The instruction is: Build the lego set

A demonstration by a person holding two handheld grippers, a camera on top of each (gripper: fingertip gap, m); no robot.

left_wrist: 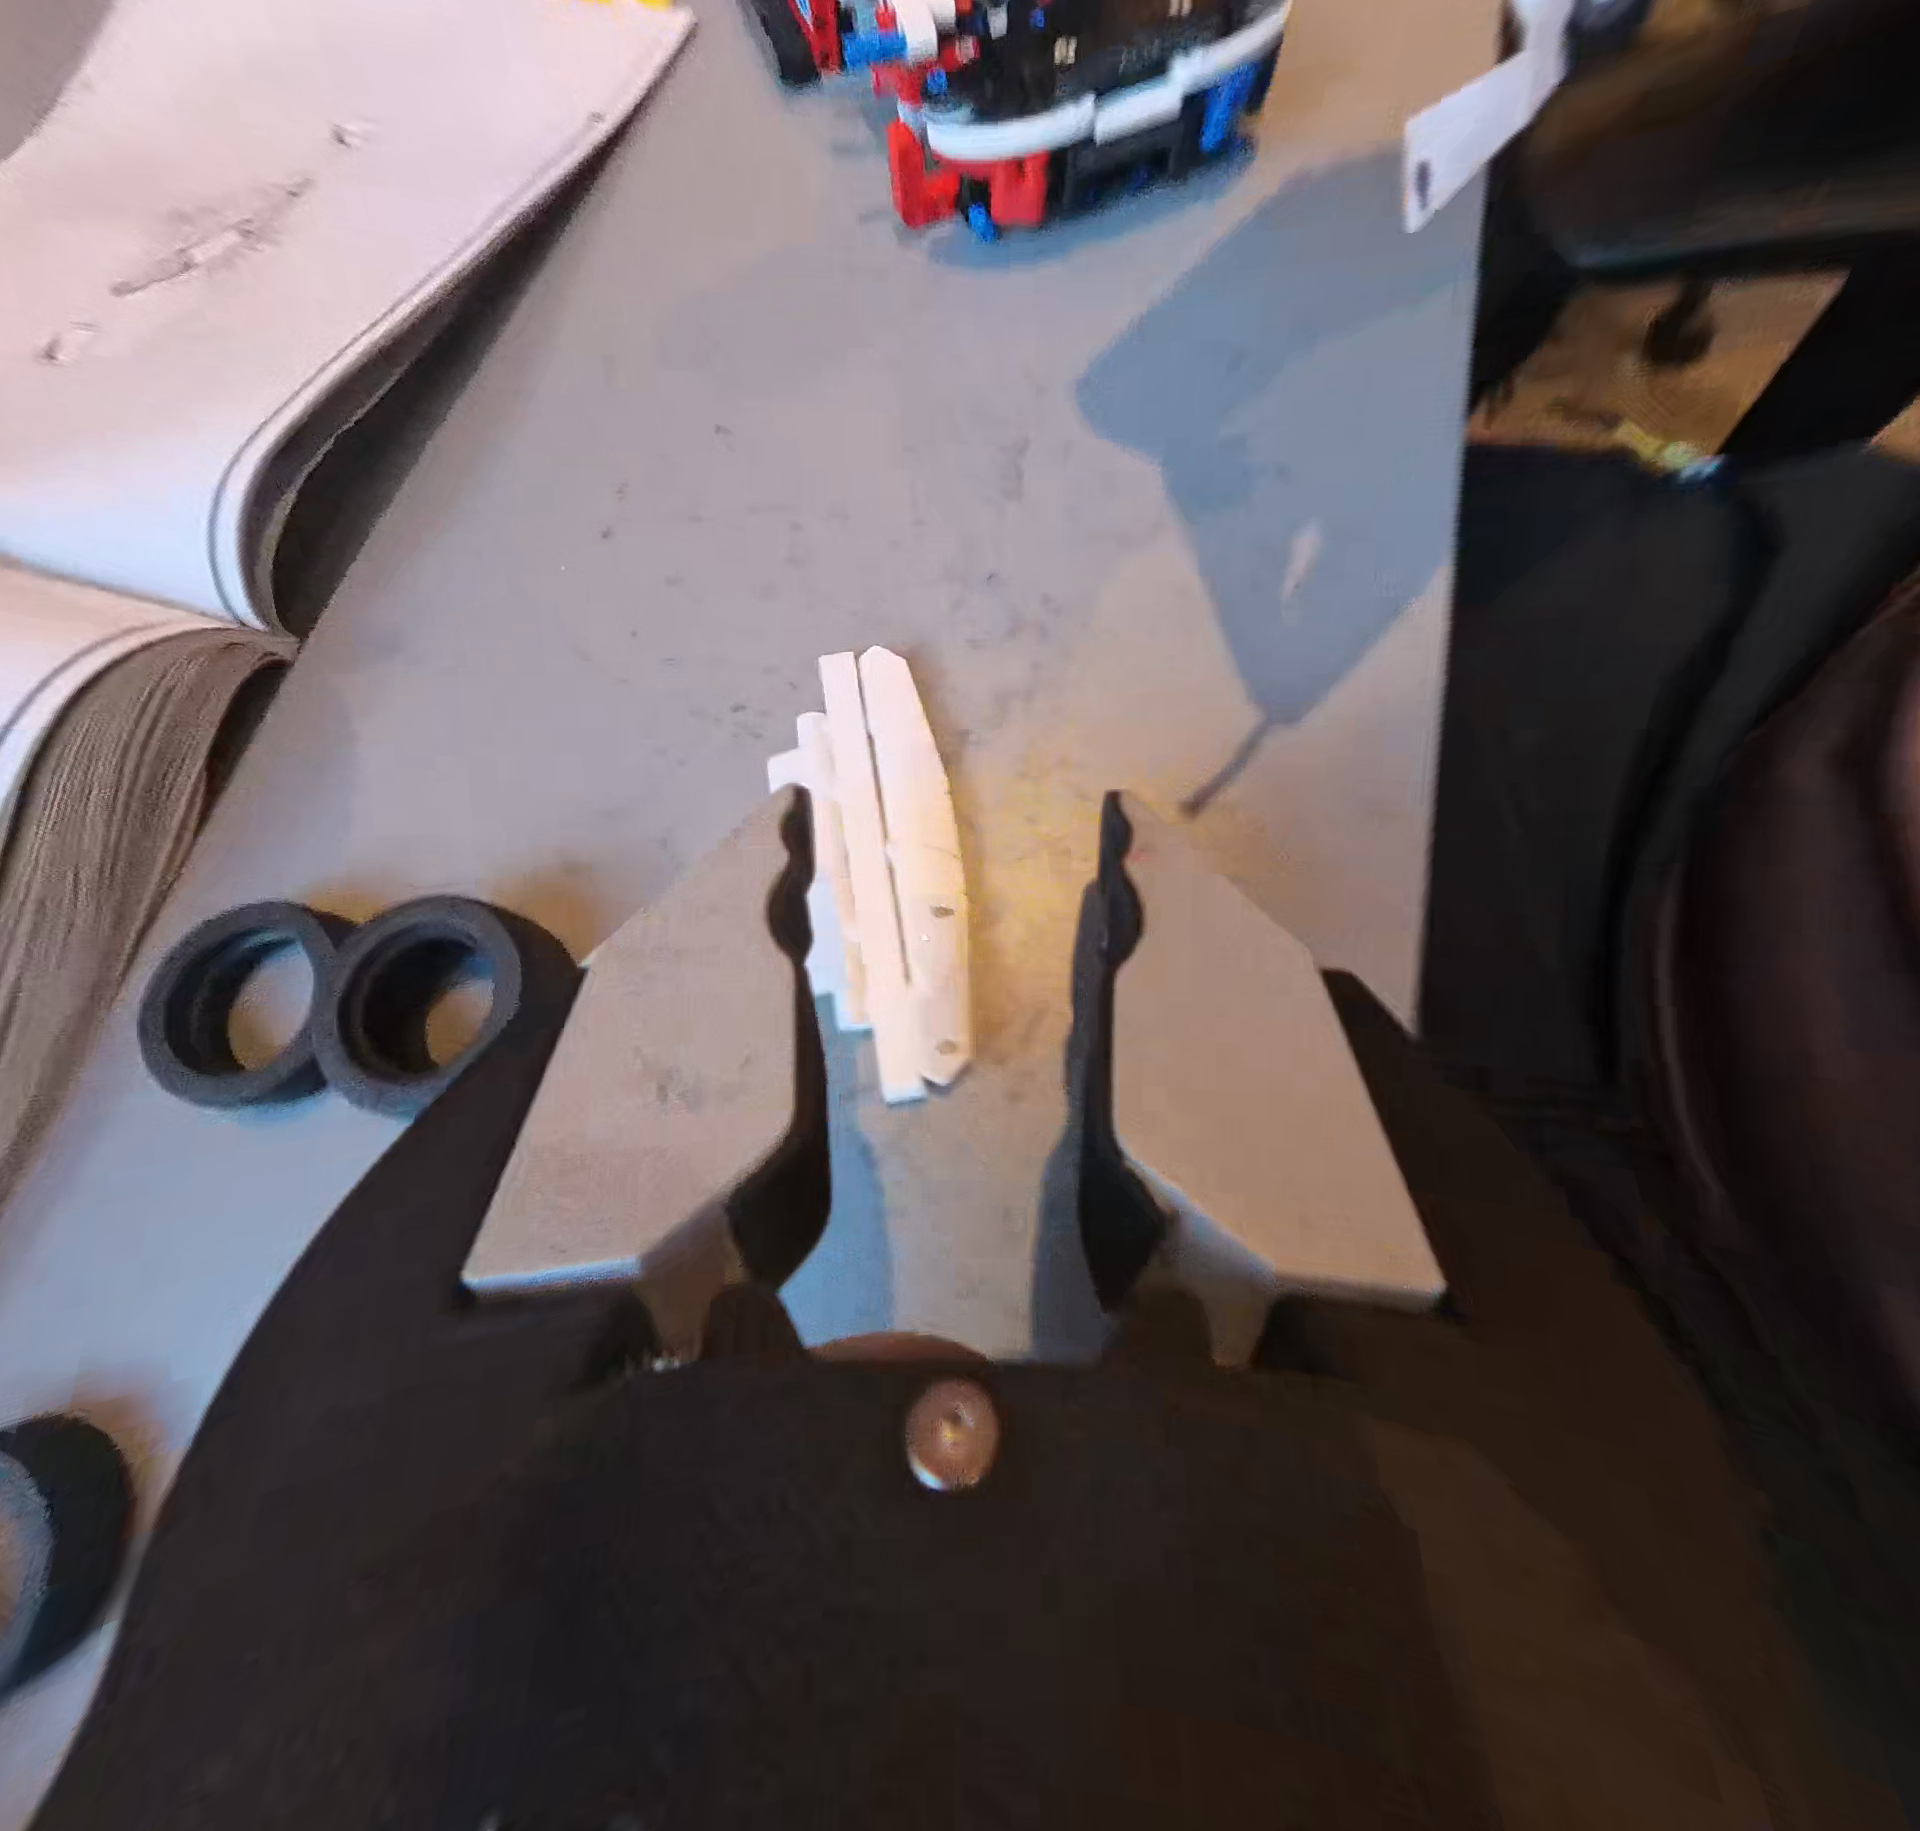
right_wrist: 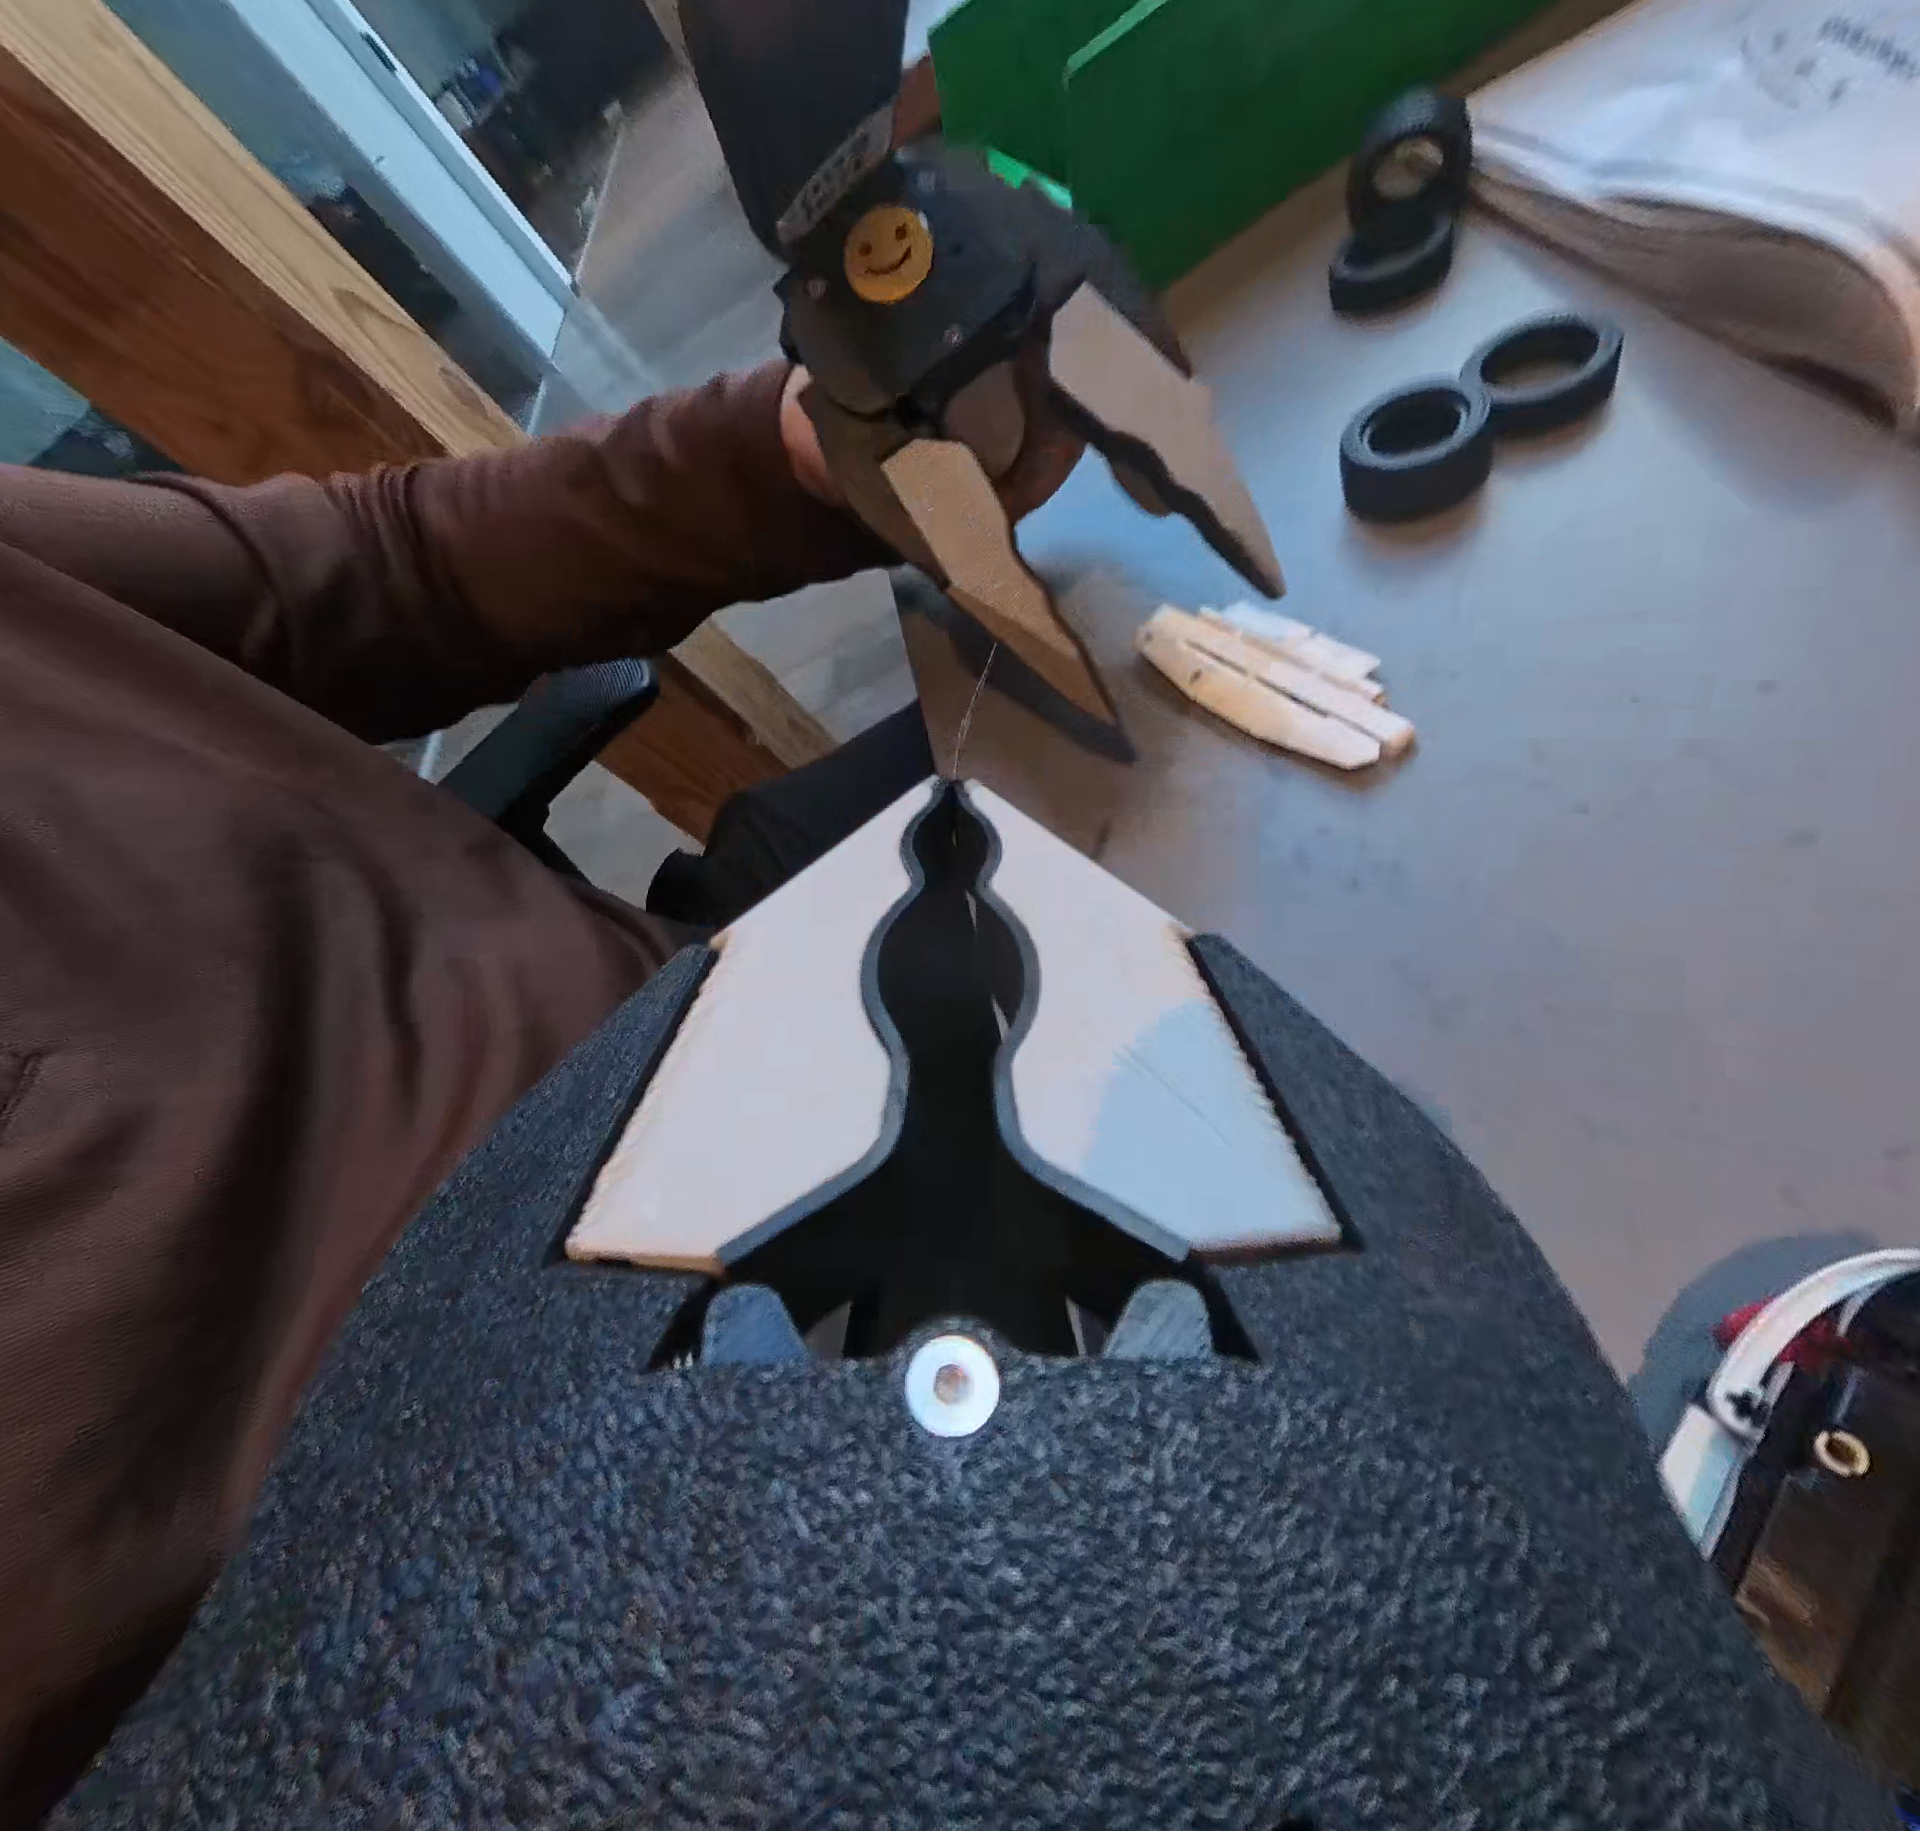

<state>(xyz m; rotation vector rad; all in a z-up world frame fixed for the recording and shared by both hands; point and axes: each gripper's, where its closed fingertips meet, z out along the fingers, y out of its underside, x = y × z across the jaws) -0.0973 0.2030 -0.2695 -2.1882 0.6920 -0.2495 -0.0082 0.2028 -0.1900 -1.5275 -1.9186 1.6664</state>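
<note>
I see the white lego panel piece [left_wrist: 896,888] lying flat on the grey table [left_wrist: 644,493], between my left gripper [left_wrist: 951,805]'s spread, empty fingers. Two black tyres [left_wrist: 332,1002] sit at nine o'clock; the blurry, seemingly part-built lego car [left_wrist: 1049,67] at twelve. My right gripper [right_wrist: 951,789] is clenched, tips together, holding nothing.
</note>
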